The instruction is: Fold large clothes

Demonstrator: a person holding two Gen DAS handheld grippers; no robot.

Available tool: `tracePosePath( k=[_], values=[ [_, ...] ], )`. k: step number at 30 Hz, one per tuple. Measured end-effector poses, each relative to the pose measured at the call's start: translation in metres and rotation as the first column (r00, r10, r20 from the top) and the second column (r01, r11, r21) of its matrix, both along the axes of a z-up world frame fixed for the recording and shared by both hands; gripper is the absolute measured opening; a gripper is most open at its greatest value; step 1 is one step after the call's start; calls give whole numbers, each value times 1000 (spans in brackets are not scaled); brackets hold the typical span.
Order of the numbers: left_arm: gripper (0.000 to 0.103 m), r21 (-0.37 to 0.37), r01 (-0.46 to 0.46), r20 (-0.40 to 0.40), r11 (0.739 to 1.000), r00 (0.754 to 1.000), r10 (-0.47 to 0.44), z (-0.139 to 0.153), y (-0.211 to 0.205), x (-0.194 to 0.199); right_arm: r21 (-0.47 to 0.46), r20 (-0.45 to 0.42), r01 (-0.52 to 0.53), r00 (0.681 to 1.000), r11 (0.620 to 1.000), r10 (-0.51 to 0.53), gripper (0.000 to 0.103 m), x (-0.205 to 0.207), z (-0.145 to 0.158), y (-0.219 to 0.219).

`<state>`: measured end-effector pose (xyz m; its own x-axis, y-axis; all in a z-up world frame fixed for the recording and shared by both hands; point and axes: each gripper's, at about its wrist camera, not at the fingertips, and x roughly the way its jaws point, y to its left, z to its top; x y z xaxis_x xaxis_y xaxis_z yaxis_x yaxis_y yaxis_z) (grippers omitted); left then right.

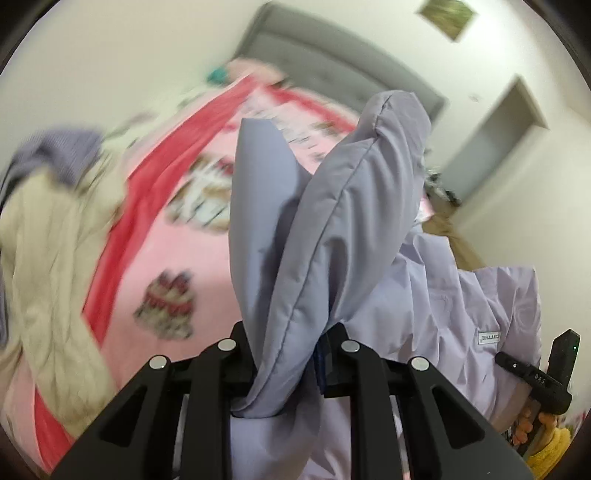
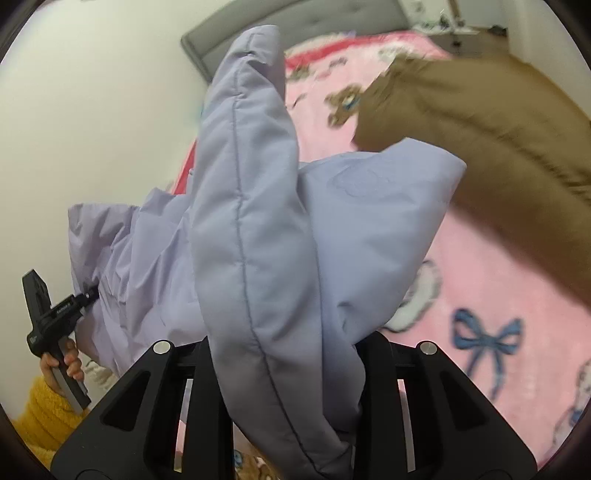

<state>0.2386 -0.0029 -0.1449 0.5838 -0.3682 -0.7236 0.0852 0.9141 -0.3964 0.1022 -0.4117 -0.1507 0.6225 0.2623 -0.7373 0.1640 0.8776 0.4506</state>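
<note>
1. The lavender padded jacket (image 1: 325,229) hangs in the air above the bed (image 1: 207,258), held up between both grippers, with its loose body sagging between them over the pink blanket.
2. The left gripper (image 1: 286,373) has its jaws clamped on a thick stitched fold of the jacket. The right gripper (image 2: 284,391) pinches a similar puffy seam the same way.
3. By its looks the jacket is soft, quilted and light for its bulk. The smooth shell probably slides easily, so a shallow pinch could slip off.
4. The stitched seams and edges look like the best places to hold, since padding bunches there and gives the jaws something to bite.
5. The bulk will likely spring back when folded, so each fold may need pressing down flat.
6. A cream knitted garment (image 1: 55,266) lies near the bed's left edge in the left wrist view. A brown garment (image 2: 480,140) lies toward the headboard (image 2: 295,18) side in the right wrist view.
</note>
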Motion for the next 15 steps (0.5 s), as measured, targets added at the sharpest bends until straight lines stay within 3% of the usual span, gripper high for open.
tracePosePath(
  k=[6,12,15],
  values=[
    [20,-77,160,87,984,984,-153,44,-106,34,-27,86,179,981,983,-176,23,-48,58,-83],
    [20,-189,318,98,929,947,-304,64,-249,110,-107,142,336,937,936,-321,23,-68,96,-182],
    [20,-168,400,109,901,916,-386,63,-323,154,-106,181,414,902,904,-392,23,-72,102,-232]
  ],
)
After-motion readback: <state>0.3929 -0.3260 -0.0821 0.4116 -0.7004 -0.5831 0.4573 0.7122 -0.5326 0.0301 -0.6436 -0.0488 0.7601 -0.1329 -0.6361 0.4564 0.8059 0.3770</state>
